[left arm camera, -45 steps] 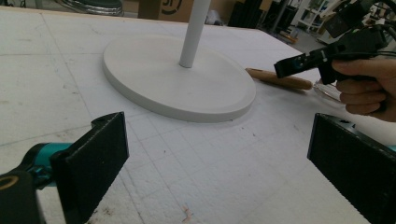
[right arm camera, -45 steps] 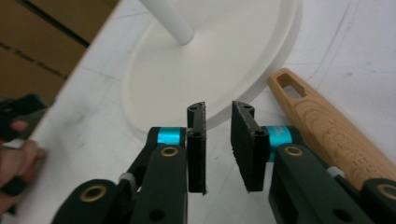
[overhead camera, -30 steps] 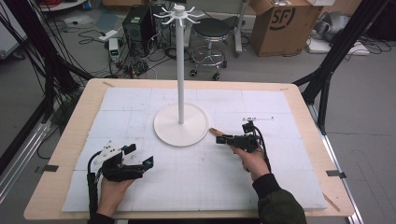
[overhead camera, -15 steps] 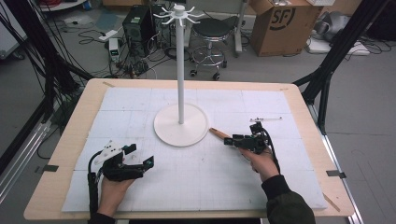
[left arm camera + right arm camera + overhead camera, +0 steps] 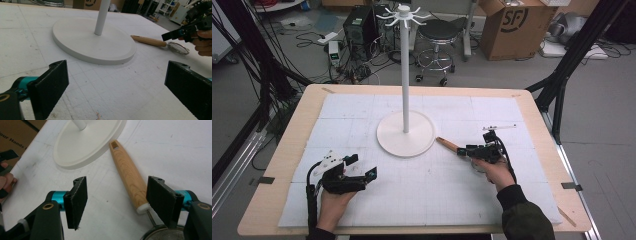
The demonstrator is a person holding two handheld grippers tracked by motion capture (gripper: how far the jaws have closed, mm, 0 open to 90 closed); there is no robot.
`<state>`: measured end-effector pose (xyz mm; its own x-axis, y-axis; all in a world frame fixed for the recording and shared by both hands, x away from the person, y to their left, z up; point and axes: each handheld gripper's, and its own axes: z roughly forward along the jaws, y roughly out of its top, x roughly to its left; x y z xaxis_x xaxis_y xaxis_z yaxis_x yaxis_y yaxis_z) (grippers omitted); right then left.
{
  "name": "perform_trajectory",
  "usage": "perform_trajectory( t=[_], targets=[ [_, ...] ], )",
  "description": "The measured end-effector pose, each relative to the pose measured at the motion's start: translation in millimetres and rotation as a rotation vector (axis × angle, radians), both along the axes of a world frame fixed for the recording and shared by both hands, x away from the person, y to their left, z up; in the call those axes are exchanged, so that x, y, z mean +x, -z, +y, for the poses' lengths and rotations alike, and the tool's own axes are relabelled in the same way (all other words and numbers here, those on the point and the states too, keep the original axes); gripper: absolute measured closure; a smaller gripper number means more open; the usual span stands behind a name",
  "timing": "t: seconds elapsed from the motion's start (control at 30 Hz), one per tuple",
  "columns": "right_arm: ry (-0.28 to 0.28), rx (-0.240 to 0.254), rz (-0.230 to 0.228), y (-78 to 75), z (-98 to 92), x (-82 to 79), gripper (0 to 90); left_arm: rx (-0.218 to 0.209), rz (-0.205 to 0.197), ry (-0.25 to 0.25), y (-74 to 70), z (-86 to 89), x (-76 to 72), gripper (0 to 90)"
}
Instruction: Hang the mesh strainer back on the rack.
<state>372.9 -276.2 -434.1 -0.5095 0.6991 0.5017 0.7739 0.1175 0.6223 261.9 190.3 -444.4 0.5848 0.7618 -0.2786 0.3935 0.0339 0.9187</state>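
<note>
White mat [image 5: 362, 120]; wooden-handled strainer [image 5: 130, 176] flat, right gripper [image 5: 117, 200] jaws apart astride handle; left gripper [image 5: 116, 90] agape

The wooden table [image 5: 292, 145] carries a white mat [image 5: 427, 200], on which stand a white pole stand [image 5: 406, 134] and a wooden-handled strainer [image 5: 130, 177] just beside its base.

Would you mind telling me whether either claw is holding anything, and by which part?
Nothing is held: the right claw is open beside the strainer's wooden handle, and the left claw is open.
</note>
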Motion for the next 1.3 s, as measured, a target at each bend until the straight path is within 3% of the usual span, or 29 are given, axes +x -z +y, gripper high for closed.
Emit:
perform_trajectory(
  t=[0.17, 0.47, 0.67, 0.93, 1.3],
  targets=[
    [0.016, -0.016, 0.003, 2.7, -2.6, 3.4, 33.3, -0.001, 0.001, 0.001, 0.1, -0.5, 0.2, 6.0],
    [-0.006, -0.06, 0.003, 6.4, 5.6, 3.8, 34.1, -0.003, 0.0, 0.002, -0.1, -0.4, -0.3, 5.9],
    [-0.032, -0.132, -0.019, 6.8, 13.8, -0.7, 34.3, -0.003, -0.002, 0.0, 0.1, -1.5, 0.7, 6.0],
    [-0.058, -0.182, -0.024, 6.3, 22.3, -7.1, 35.9, 0.0, -0.003, 0.003, -0.5, -1.7, 0.2, 6.0],
    [-0.099, -0.205, -0.044, 6.6, 28.5, -11.2, 39.2, 0.001, -0.002, 0.002, -0.2, -1.8, 0.7, 6.0]
  ],
)
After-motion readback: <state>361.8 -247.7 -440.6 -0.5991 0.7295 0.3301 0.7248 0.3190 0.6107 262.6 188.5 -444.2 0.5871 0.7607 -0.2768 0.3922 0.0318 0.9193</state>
